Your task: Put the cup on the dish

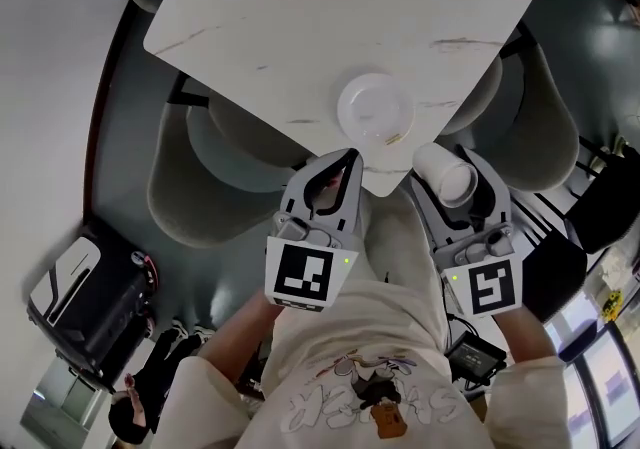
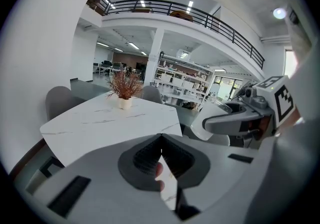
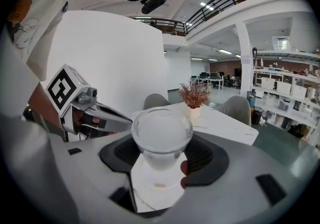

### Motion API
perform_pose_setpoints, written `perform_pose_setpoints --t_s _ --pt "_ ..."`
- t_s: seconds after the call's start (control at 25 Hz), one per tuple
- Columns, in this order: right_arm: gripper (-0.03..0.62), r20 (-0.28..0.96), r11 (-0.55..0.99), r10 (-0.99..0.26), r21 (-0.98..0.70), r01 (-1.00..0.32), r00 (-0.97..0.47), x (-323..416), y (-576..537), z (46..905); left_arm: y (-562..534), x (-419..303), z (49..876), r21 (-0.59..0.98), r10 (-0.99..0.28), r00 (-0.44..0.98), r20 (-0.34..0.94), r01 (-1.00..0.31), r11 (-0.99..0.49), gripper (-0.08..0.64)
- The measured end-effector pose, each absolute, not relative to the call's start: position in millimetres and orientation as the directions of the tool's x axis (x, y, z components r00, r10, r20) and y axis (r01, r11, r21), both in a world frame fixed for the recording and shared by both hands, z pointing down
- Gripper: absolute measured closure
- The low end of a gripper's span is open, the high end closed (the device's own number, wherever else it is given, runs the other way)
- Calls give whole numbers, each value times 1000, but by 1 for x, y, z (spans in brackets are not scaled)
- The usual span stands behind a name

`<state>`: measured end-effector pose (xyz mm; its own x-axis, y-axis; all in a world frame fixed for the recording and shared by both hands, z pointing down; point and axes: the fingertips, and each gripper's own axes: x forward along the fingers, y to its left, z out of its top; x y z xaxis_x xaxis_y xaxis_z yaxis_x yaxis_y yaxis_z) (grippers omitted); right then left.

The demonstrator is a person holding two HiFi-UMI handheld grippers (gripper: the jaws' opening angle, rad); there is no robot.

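Shirt: mine, pale w/ print on front, sat closest to head cam, right behind L tongs and R tongs.
L tongs: jaws were together at the tips, nothing btwn them; tip sat at near edge of table.
R tongs: jaws were clamped on cup, one jaw each side.
Cup: translucent white, tilted in R jaws, up in the air just right of L tip, beside table's near corner.
Dish: round, white, flat on table just ahead of L tip and ahead-left of R tongs; apart from cup, not touching.
Table: white marble-look top w/ dark veins, ran away ahead of both tongs.
Plant: reddish dry sprigs in small pale pot, on a white tabletop well ahead of R tips; also showed past L tips.
Chairs: grey, tucked round table; one left of L tongs, another right of R tongs.
Black case: on floor, well left of L tongs.
Room: open office w/ shelving and railed upper level, far beyond tips in both gripper views.
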<state>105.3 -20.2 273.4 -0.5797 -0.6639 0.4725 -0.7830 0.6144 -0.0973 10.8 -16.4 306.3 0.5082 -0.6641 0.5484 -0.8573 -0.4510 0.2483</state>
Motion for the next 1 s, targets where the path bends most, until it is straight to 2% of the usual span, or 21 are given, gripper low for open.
perform_pose_setpoints --t_s 1.0 --pt "330 544 582 -636 -127 -803 -547 93 -36 388 -35 17 393 174 -627 525 576 -828 -533 557"
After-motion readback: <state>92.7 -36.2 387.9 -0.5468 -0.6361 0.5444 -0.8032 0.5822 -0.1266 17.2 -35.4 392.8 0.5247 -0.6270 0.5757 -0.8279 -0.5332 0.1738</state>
